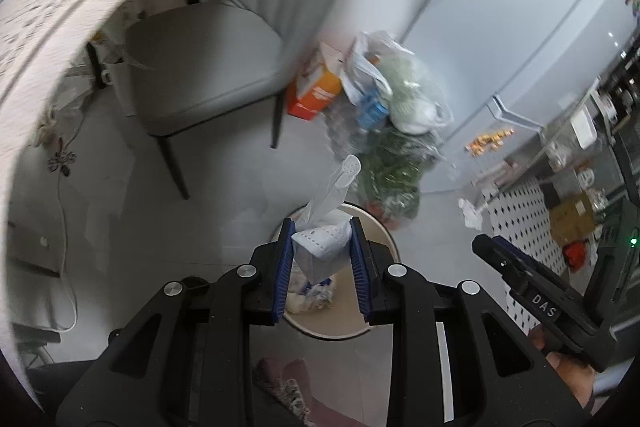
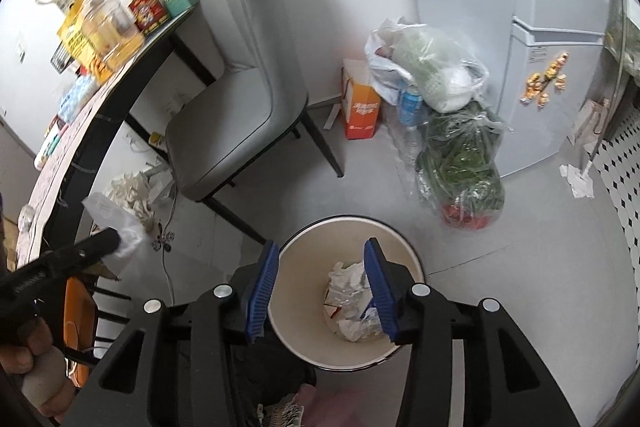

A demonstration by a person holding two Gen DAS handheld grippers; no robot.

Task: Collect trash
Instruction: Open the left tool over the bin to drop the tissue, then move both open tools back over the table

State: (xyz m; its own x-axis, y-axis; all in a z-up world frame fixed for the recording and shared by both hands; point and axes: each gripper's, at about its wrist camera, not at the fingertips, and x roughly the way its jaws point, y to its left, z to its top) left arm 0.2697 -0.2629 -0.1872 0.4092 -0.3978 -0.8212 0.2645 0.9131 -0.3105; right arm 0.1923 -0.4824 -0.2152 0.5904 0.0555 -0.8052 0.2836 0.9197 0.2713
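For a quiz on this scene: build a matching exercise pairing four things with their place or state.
Things:
1. left tongs
2. right tongs
3. orange box
4. trash bin

States:
a. on the floor beside the chair
b. open, nothing between
c. holds crumpled paper
d. shut on the white wrapper

Pairs: 1-d, 2-b, 3-a, 4-c

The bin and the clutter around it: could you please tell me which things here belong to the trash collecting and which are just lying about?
Part of the job:
- left gripper, shut on a clear plastic wrapper
- right gripper, open over the bin
- crumpled trash in the bin

Just lying about:
- grey chair
- orange carton
- bagged vegetables
- fridge
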